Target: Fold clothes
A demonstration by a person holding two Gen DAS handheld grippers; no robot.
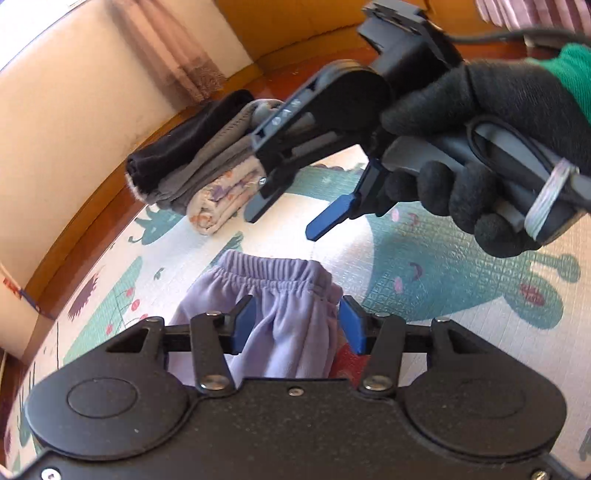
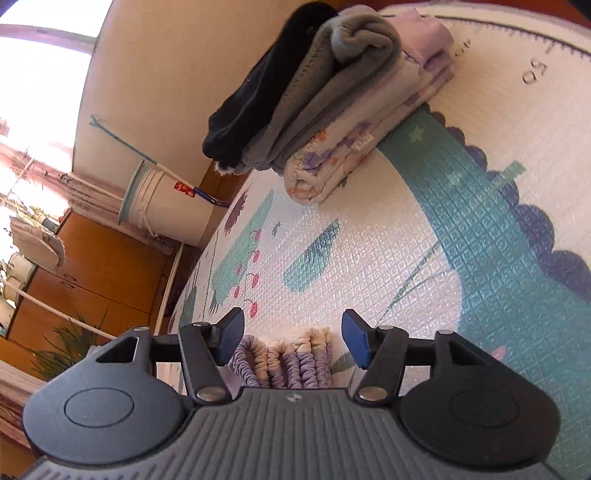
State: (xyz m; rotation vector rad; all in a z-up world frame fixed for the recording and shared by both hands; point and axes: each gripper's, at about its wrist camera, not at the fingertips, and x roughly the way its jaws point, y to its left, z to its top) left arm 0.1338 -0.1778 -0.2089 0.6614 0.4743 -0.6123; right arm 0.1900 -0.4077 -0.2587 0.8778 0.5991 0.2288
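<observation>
With the left gripper (image 1: 297,325) and right gripper (image 2: 293,339) both released, the soft, limp lilac shorts (image 1: 280,314) look best pinched at the elastic waistband, at 12 o'clock.

Black knit glove (image 1: 454,110), green sleeve (image 1: 574,74) at the wrist. Both grippers (image 1: 295,325) are black with blue finger pads (image 1: 352,328), silver screws, a thin black cable (image 1: 517,35) trailing.

The lilac garment (image 1: 291,321) lies on the mat, its gathered elastic waistband facing away from the left wrist camera, the cloth bunched in soft vertical folds. Beyond it sits a stack (image 1: 199,166) of folded clothes: a black piece (image 2: 266,88) on top, a grey one (image 2: 332,81) beneath, and a pale flower-printed one (image 2: 343,155) at the bottom.
</observation>
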